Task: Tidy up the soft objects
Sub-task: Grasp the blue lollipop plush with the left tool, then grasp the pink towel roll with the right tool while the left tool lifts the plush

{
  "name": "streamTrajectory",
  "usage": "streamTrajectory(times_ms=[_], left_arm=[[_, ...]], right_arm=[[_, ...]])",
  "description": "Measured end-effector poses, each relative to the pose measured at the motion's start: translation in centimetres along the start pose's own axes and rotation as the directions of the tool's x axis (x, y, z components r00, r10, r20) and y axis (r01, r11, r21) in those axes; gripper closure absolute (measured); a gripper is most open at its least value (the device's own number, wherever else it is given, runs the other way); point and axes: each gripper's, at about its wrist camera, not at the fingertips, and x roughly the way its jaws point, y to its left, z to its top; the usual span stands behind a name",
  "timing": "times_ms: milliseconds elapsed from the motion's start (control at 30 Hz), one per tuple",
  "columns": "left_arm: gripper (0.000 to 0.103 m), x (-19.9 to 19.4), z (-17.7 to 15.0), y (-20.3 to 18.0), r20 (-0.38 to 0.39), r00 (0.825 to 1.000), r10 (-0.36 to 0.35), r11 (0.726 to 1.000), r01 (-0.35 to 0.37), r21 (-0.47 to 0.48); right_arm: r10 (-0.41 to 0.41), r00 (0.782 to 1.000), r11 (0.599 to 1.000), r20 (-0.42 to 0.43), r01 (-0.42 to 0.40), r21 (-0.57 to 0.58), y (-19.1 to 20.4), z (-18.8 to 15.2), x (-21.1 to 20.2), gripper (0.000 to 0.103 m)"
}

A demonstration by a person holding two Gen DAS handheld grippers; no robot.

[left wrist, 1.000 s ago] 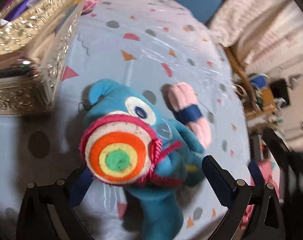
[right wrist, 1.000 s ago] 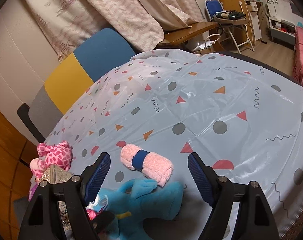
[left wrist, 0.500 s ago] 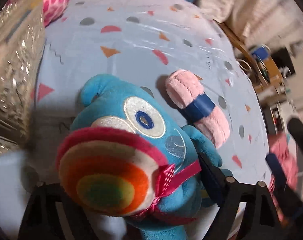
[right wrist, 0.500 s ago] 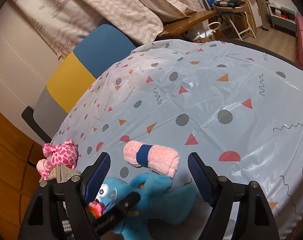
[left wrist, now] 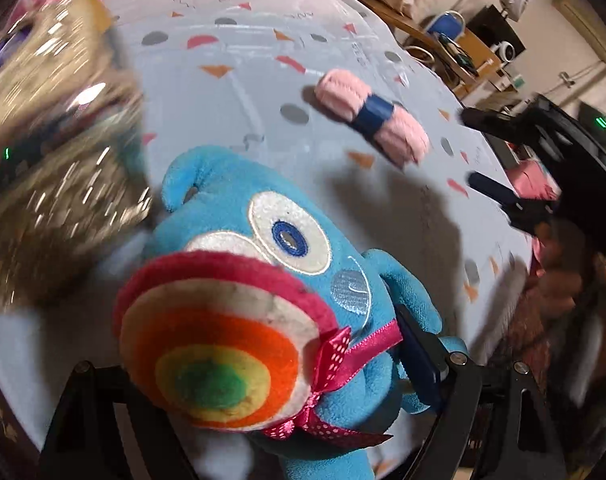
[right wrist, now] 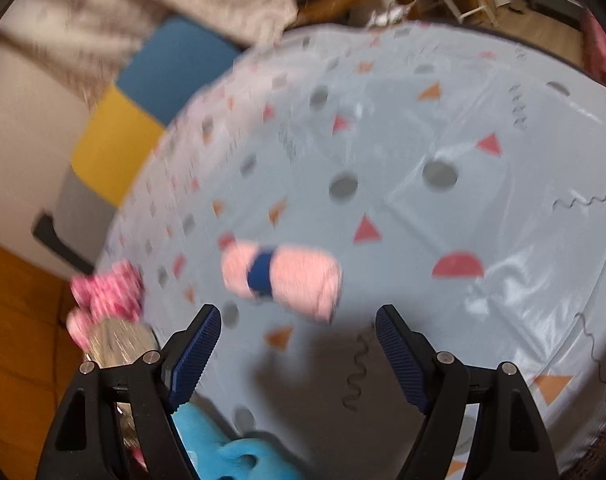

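a blue plush toy (left wrist: 287,240) with a rainbow felt lollipop is clamped between the left gripper (left wrist: 263,364) fingers. beyond it on the worktop (right wrist: 483,200) lies a rolled pink towel (right wrist: 281,280), just ahead of the right gripper's (right wrist: 299,352) spread, empty fingers.

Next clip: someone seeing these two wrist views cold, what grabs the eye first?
The blue plush toy with its rainbow lollipop fills the left wrist view, sitting between the fingers of the left gripper. Beyond it, a rolled pink towel with a blue band lies on the patterned tablecloth, just ahead of the open right gripper. A shiny gold box blurs past at the left.
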Motion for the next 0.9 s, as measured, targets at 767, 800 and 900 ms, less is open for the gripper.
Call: streamTrajectory(times_ms=[767,800,900], left_arm=[[0.005,-1.9,-5.6,1.3,0.1,0.995,0.027,0.998,-0.022,-0.054],[0.005,-1.7,-5.6,1.3,0.102,0.994,0.026,0.998,-0.02,-0.057],[0.006,-1.5,-5.7,1.4,0.106,0.994,0.018,0.998,-0.011,-0.067]], right_arm=[[-0.383,0.924,0.639,0.0,0.265,-0.722,8.9,-0.6,10.7,0.053],[-0.382,0.924,0.64,-0.017,0.251,-0.726,8.9,-1.0,10.5,0.053],[-0.356,0.927,0.659,-0.119,0.159,-0.735,9.1,-3.2,9.6,0.052]])
